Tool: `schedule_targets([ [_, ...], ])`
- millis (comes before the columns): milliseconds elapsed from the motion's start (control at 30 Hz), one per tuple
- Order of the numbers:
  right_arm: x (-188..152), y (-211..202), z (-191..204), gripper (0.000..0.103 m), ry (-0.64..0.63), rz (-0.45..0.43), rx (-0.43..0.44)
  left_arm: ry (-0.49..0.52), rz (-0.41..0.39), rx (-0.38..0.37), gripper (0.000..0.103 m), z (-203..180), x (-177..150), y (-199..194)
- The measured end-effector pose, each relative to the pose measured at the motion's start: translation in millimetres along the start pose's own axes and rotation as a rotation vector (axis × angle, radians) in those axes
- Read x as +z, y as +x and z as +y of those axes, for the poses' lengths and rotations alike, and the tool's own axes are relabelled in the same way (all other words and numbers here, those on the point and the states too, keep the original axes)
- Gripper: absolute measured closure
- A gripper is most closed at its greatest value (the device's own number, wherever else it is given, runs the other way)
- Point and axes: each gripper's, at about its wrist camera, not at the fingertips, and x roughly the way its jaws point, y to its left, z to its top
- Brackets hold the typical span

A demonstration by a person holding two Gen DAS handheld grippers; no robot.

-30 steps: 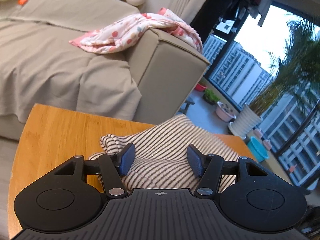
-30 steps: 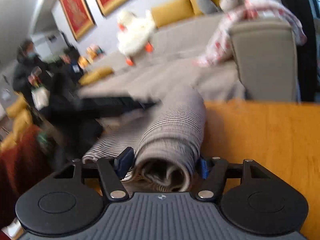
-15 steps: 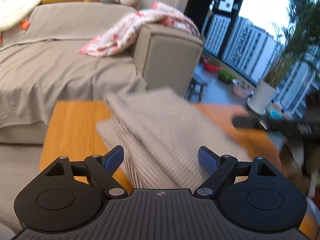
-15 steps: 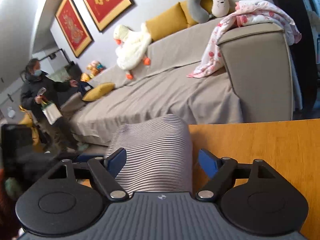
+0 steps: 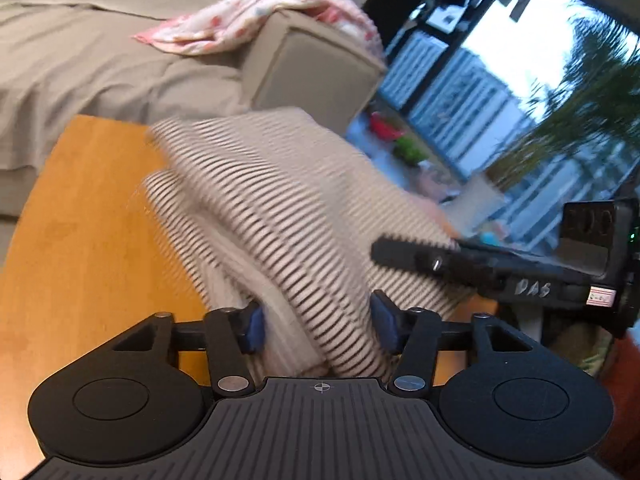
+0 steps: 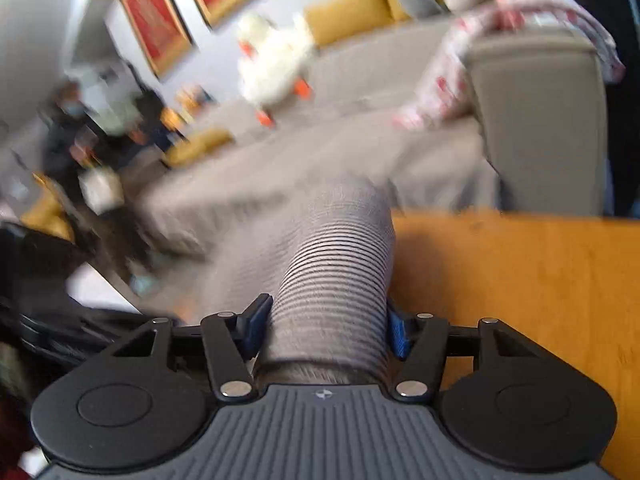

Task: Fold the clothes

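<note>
A cream and dark striped garment (image 5: 280,208) lies bunched and folded on the orange wooden table (image 5: 88,232). My left gripper (image 5: 318,326) is shut on a thick fold of the striped garment at its near edge. My right gripper (image 6: 326,330) is shut on another bunched fold of the same garment (image 6: 340,256), which rises as a rounded roll between the blue pads. The right gripper's black body (image 5: 500,268) shows at the right of the left wrist view, against the garment's far side. Both views are motion blurred.
A beige sofa (image 5: 100,52) stands behind the table, with a pink patterned blanket (image 5: 248,16) over its armrest. A white plush duck (image 6: 276,64) and yellow cushions (image 6: 352,12) sit on it. People (image 6: 72,128) stand at far left. Windows and plants lie right.
Half a second ago both grippers stood open over the garment. Now both have closed on folds of it, and both views have swung.
</note>
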Motion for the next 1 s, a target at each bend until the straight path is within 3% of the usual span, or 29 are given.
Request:
schedule_targets([
  [67, -8, -3, -4, 0.038, 0.017, -0.021, -0.005, 0.008, -0.008, 0.009, 0.047, -3, -1, -2],
  [200, -10, -9, -8, 0.021, 0.059, -0.009, 0.032, 0.028, -0.006, 0.043, 0.046, -9, 1, -3],
  [400, 15, -13, -30, 0.015, 0.164, -0.066, 0.116, 0.056, -0.004, 0.090, 0.041, -14, 0, -7],
  [567, 26, -9, -27, 0.015, 0.128, -0.060, 0.160, 0.047, 0.002, 0.053, 0.039, -4, 0, -6],
  [700, 34, -5, -24, 0.048, 0.099, -0.056, 0.194, 0.032, -0.010, -0.037, 0.042, 11, 1, -5],
  [800, 41, -2, -22, 0.052, 0.077, -0.053, 0.220, -0.015, -0.034, -0.126, 0.041, 27, 1, 3],
  [933, 30, 13, -29, 0.051, 0.009, -0.007, 0.035, -0.066, -0.079, -0.182, 0.046, 43, -2, 9],
  [1000, 25, 18, -33, 0.040, -0.005, 0.007, -0.044, -0.081, -0.087, -0.183, 0.047, 44, -3, 9],
])
